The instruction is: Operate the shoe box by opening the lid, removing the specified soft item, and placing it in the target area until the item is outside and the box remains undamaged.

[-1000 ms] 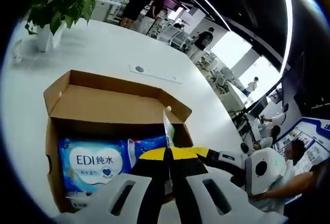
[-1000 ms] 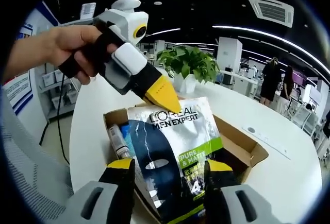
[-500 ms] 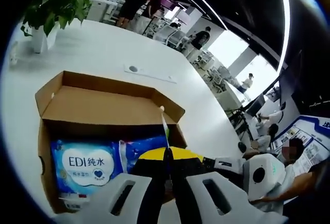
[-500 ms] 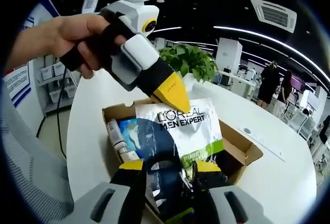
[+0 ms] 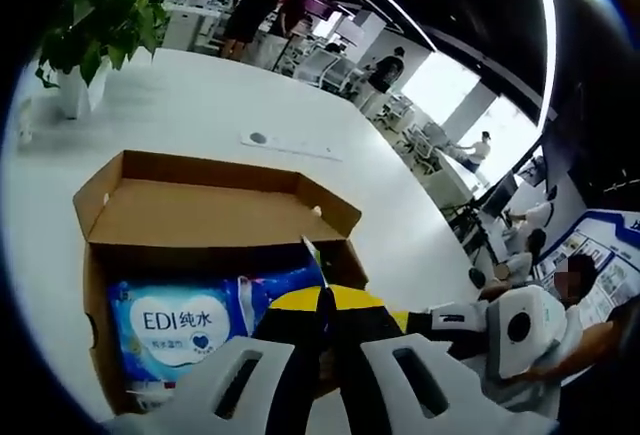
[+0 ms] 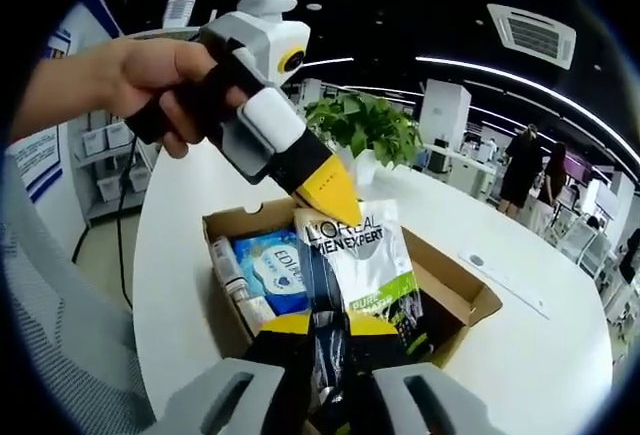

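Note:
The open cardboard shoe box (image 5: 215, 205) sits on a white table, its lid flap folded back. A L'Oreal Men Expert sachet (image 6: 362, 255) stands upright over the box. My left gripper (image 6: 332, 193) is shut on the sachet's top edge. In the left gripper view the sachet (image 5: 316, 263) shows edge-on between the left gripper's (image 5: 325, 300) closed yellow tips. My right gripper (image 6: 325, 327) is shut on the sachet's lower end. A blue EDI wipes pack (image 5: 180, 320) lies inside the box, also seen as the wipes pack (image 6: 275, 270) beside a small tube (image 6: 224, 260).
A potted plant (image 5: 95, 25) stands at the far side of the round white table (image 5: 200, 95). A flat socket plate (image 5: 290, 143) lies beyond the box. People stand and sit among office desks in the background. A hand (image 6: 110, 85) holds the left gripper.
My right gripper's jaws have closed from wide apart onto the sachet's lower end, and the sachet has narrowed between them. The left gripper keeps hold of the top.

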`<action>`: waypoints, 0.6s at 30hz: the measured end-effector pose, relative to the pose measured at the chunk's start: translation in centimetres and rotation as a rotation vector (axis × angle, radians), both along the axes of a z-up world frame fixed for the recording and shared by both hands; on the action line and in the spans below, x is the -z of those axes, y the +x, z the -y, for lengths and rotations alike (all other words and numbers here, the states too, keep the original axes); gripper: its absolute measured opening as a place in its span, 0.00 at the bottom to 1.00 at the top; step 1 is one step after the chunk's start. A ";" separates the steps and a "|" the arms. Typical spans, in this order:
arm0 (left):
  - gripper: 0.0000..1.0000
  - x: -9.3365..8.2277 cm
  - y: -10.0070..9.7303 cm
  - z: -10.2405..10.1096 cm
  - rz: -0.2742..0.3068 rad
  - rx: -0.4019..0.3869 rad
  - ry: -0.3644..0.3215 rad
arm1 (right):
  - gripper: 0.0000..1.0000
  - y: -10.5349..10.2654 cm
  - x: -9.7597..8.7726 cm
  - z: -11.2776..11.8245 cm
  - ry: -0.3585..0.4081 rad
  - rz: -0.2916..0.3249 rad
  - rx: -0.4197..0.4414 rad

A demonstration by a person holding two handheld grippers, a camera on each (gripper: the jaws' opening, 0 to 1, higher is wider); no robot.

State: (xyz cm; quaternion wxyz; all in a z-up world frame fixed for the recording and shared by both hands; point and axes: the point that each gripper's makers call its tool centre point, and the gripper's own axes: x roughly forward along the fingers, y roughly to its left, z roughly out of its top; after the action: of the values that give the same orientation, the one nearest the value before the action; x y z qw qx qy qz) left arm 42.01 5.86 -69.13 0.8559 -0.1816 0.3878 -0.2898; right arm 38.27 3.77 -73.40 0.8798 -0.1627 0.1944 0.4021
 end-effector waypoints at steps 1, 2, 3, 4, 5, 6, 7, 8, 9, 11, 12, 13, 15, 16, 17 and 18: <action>0.00 -0.1 0.0 0.0 0.001 -0.001 -0.002 | 0.04 0.0 -0.1 0.0 0.003 -0.001 -0.002; 0.00 -0.1 0.0 0.0 0.004 0.000 -0.003 | 0.03 0.0 -0.2 0.0 0.004 0.000 -0.005; 0.00 -0.2 0.0 -0.1 0.006 -0.001 -0.005 | 0.02 0.0 -0.3 0.0 0.008 0.000 -0.007; 0.00 -0.3 0.0 -0.1 0.007 0.000 -0.007 | 0.01 -0.1 -0.4 0.0 0.010 -0.002 -0.009; 0.00 -0.4 -0.1 0.0 0.008 0.002 -0.009 | 0.00 -0.1 -0.5 0.0 0.013 -0.004 -0.010; 0.00 -0.4 -0.1 0.0 0.011 0.003 -0.009 | 0.00 -0.1 -0.5 0.0 0.013 -0.003 -0.011; 0.00 -0.5 -0.1 0.0 0.011 0.004 -0.010 | 0.00 -0.2 -0.6 0.0 0.013 -0.001 -0.013; 0.00 -0.6 -0.1 0.0 0.013 0.005 -0.012 | 0.00 -0.2 -0.7 0.0 0.014 -0.002 -0.014; 0.00 -0.7 -0.1 0.0 0.015 0.007 -0.014 | 0.00 -0.2 -0.8 0.0 0.018 -0.004 -0.016; 0.00 -0.9 -0.2 0.1 0.018 0.010 -0.019 | 0.00 -0.3 -1.0 0.0 0.025 -0.004 -0.020; 0.00 -1.1 -0.2 0.2 0.022 0.012 -0.021 | 0.00 -0.4 -1.2 0.0 0.025 0.002 -0.023; 0.00 -1.3 -0.2 0.2 0.025 0.014 -0.022 | 0.00 -0.4 -1.2 0.0 0.026 0.004 -0.024; 0.00 -1.6 -0.3 0.2 0.031 0.018 -0.024 | 0.00 -0.4 -1.5 0.0 0.030 0.006 -0.026; 0.00 -1.7 -0.3 0.2 0.033 0.018 -0.027 | 0.00 -0.4 -1.7 -0.1 0.030 0.011 -0.028; 0.00 -1.9 -0.3 0.2 0.035 0.018 -0.030 | 0.00 -0.4 -1.8 -0.1 0.031 0.014 -0.028; 0.00 -2.0 -0.3 0.2 0.038 0.017 -0.032 | 0.00 -0.4 -1.9 -0.1 0.032 0.015 -0.029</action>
State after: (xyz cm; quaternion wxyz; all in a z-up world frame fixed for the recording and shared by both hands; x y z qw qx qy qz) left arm 41.73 5.65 -67.12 0.8575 -0.1863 0.3686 -0.3067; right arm 37.91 3.86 -71.50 0.8778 -0.1545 0.1792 0.4164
